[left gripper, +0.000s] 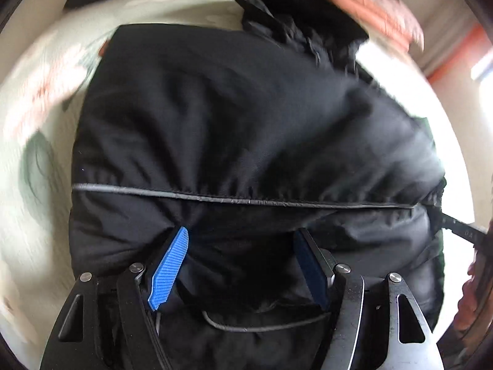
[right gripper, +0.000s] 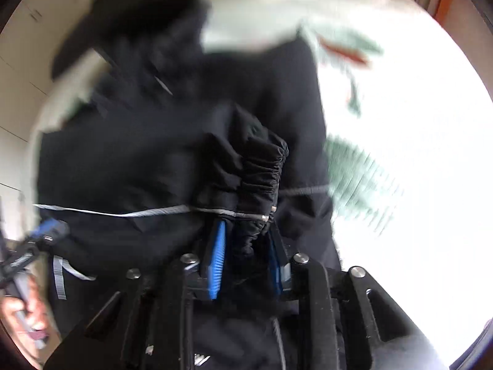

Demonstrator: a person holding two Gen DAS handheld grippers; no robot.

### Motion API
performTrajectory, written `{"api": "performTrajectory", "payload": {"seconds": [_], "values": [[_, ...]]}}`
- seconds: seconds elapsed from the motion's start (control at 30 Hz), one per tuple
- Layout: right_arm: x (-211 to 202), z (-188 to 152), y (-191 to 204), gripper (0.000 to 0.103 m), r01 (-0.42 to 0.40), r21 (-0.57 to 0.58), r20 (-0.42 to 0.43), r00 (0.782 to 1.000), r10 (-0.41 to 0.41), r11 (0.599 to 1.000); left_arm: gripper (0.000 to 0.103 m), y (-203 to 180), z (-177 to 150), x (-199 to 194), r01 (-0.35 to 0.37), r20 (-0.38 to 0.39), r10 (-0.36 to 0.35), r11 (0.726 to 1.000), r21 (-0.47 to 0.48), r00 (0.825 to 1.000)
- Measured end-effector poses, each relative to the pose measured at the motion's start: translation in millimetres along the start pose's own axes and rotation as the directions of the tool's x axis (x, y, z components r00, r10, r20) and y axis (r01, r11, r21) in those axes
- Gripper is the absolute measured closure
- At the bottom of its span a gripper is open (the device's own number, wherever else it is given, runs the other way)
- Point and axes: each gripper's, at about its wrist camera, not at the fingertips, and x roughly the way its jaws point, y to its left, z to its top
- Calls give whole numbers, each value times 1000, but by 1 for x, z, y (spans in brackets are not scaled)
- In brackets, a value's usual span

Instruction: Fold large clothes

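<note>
A large black padded jacket [left gripper: 240, 129] with a thin grey reflective stripe fills the left wrist view, spread over a pale floral bedsheet [left gripper: 40, 98]. My left gripper [left gripper: 242, 237] has its blue pads wide apart with a thick fold of the jacket's hem between them. In the right wrist view my right gripper [right gripper: 246, 231] is shut on the jacket's [right gripper: 148, 160] gathered elastic hem or cuff, bunched above the fingertips. The left gripper [right gripper: 46, 231] shows at the left edge of that view.
A pink folded cloth [left gripper: 369, 3] lies at the far edge of the bed. The floral sheet [right gripper: 400, 123] is bright and washed out to the right. An orange strip [left gripper: 459, 49] and a wall lie beyond. Both views are motion-blurred.
</note>
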Motion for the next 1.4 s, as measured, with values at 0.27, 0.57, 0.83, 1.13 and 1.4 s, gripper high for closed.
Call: {"api": "performTrajectory", "payload": {"seconds": [0.27, 0.57, 0.83, 1.13, 1.4], "values": [[-54, 13, -8, 53, -27, 0, 25, 999, 27, 1000, 30, 0, 16, -56, 23, 61, -24, 1000, 18, 998], [-44, 57, 85, 48, -11, -219, 118, 992, 38, 976, 30, 2, 74, -35, 60, 67, -61, 998, 13, 996], [40, 69, 93, 54, 64, -265, 9, 998, -64, 962, 29, -4, 76, 28, -118, 1, 118, 991, 61, 993], [-58, 39, 81, 35, -59, -334, 62, 995, 84, 941, 29, -13, 37, -57, 28, 80, -27, 1000, -12, 996], [-6, -14, 58, 47, 38, -405, 25, 999, -31, 913, 30, -7, -5, -4, 34, -23, -35, 998, -46, 999]]}}
